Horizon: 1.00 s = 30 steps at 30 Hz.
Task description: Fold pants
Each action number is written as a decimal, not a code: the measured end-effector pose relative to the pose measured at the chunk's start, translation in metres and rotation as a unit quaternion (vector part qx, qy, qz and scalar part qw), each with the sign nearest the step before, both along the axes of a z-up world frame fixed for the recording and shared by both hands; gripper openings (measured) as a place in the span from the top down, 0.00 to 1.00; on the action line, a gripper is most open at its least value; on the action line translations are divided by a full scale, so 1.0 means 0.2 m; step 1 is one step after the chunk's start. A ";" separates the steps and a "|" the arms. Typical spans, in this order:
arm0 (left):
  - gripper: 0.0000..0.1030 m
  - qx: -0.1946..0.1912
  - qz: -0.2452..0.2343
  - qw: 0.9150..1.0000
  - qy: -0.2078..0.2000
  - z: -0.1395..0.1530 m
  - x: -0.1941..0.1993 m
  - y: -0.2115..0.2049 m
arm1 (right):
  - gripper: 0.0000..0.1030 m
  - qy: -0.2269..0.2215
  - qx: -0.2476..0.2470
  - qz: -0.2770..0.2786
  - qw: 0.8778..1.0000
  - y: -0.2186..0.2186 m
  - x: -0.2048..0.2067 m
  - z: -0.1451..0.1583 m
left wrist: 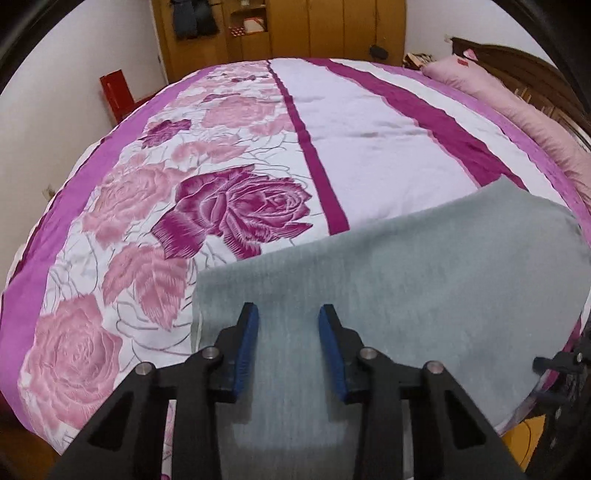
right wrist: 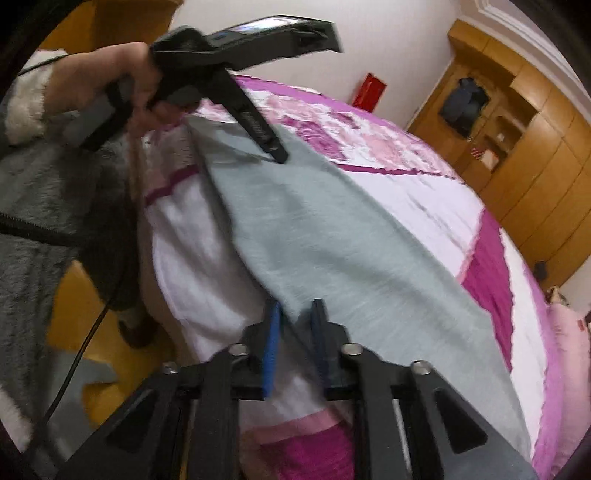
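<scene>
Home bedroom: rose-print bed (left wrist: 236,206), pink pillow (left wrist: 517,99), wooden wardrobe (left wrist: 295,29).

Grey fleecy pants (left wrist: 388,280) lie spread flat across the bed's near edge.
</scene>
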<state>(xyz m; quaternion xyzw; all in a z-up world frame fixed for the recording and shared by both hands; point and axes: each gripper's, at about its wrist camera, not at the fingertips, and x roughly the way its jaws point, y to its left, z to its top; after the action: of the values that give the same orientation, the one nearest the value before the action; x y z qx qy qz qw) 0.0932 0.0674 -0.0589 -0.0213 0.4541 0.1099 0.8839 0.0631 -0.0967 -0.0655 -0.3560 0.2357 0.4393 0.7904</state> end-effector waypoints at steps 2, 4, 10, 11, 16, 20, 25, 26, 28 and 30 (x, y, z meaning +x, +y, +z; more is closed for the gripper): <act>0.64 0.023 0.011 1.000 0.000 -0.01 -0.02 0.01 | 0.99 0.010 0.006 0.004 1.000 -0.03 0.00 0.01; 0.63 0.063 0.033 0.997 0.004 -0.03 -0.05 0.03 | 0.99 0.002 -0.016 0.010 1.000 -0.02 -0.01 -0.03; 0.63 0.039 0.046 0.998 -0.012 -0.03 -0.11 0.09 | 0.91 -0.002 -0.013 -0.002 1.000 0.00 -0.04 -0.02; 0.64 0.038 0.043 0.998 -0.015 -0.01 -0.13 0.08 | 0.91 0.018 0.009 -0.002 1.000 -0.03 -0.03 0.02; 0.73 -0.045 -0.048 0.995 -0.069 0.13 -0.30 -0.16 | 0.90 0.164 0.189 -0.057 0.967 -0.28 0.15 0.21; 0.73 -0.043 -0.070 0.995 -0.049 0.05 -0.31 -0.31 | 0.90 0.249 0.268 -0.144 0.919 -0.48 0.36 0.13; 0.73 -0.033 -0.060 0.998 -0.013 -0.01 -0.27 -0.32 | 1.00 0.268 0.237 -0.212 0.909 -0.58 0.41 -0.01; 0.73 -0.030 -0.058 0.998 -0.015 0.01 -0.27 -0.32 | 1.00 0.263 0.253 -0.212 0.906 -0.62 0.40 0.03; 0.73 -0.024 -0.059 0.998 -0.028 0.06 -0.27 -0.34 | 1.00 0.246 0.298 -0.215 0.897 -0.71 0.39 0.09; 0.72 -0.033 -0.064 0.996 -0.043 0.07 -0.28 -0.35 | 1.00 0.238 0.299 -0.252 0.889 -0.79 0.42 0.08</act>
<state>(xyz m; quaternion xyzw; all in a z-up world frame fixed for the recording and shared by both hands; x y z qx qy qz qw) 0.0380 -0.0031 -0.0441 -0.0264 0.4193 0.0373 0.9067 0.1471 -0.2544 -0.0502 0.0839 0.3564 0.3469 0.8635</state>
